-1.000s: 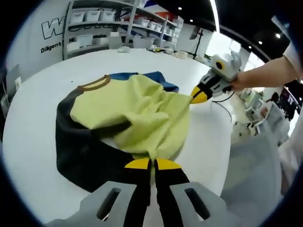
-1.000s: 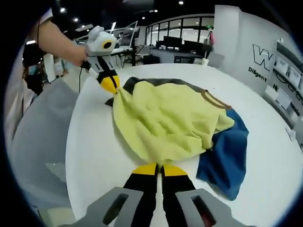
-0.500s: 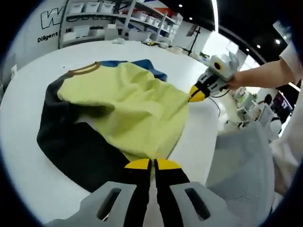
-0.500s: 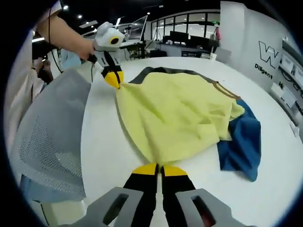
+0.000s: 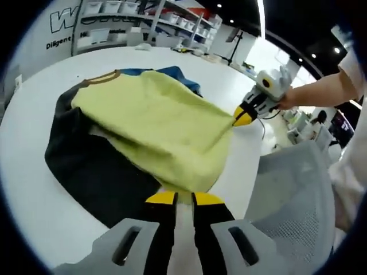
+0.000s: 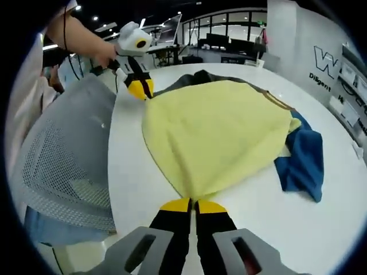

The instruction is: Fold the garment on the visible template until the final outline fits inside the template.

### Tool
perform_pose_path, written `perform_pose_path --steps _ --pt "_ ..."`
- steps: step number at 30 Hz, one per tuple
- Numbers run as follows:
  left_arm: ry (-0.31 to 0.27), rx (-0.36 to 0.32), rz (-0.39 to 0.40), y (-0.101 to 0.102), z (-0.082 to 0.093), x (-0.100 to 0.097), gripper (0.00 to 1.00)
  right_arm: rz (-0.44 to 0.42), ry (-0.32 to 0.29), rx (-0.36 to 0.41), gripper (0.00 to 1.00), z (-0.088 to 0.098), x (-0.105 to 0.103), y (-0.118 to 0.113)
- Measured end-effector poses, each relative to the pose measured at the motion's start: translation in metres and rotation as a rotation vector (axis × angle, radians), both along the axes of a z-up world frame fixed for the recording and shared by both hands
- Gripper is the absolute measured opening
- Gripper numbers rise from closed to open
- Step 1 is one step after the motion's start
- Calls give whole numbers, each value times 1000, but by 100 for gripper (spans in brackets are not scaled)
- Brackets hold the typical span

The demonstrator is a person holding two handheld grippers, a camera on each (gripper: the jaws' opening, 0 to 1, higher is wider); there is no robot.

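Observation:
A yellow-green garment (image 5: 155,126) with a brown collar (image 5: 103,77), a dark sleeve (image 5: 97,172) and a blue sleeve (image 6: 304,160) lies on a round white table (image 5: 34,189). Its yellow body (image 6: 218,132) is spread out smooth. In the left gripper view my left gripper (image 5: 184,198) has its jaws slightly apart, with the yellow hem just at the tips. In the right gripper view the left gripper (image 6: 140,90) sits at the far hem corner. My right gripper (image 6: 195,205) is shut on the near hem corner. In the left gripper view the right gripper (image 5: 243,118) pinches that corner.
A grey mesh chair back (image 5: 292,200) stands close against the table edge by both grippers, also seen as the chair (image 6: 63,166). A person's hands hold the grippers. Shelves with white bins (image 5: 143,23) stand beyond the table.
The yellow body was pulled toward the table edge and went from rumpled to flat and taut. My left gripper's jaws, tight together before, now show a gap.

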State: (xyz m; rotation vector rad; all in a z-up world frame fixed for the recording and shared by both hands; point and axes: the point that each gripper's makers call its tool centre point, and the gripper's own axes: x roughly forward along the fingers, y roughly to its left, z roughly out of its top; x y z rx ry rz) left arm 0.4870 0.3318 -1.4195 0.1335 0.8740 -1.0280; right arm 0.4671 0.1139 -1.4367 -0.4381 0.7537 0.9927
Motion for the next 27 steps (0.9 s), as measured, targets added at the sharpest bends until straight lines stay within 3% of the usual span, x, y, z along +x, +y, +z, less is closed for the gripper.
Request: perform_pose_path --steps 4,13,23,27 --pt "-16 29 -1 5 -3 2 12 0 -2 -4 0 0 -1 0" --pt "-24 60 9 -4 -19 9 14 -15 2 -13 0 -4 -2 0" --pt "-163 135 46 27 -8 32 16 -31 0 -11 0 -3 -2 0" --pt "-142 168 24 32 -19 34 18 -36 1 -11 0 -4 -2 1"
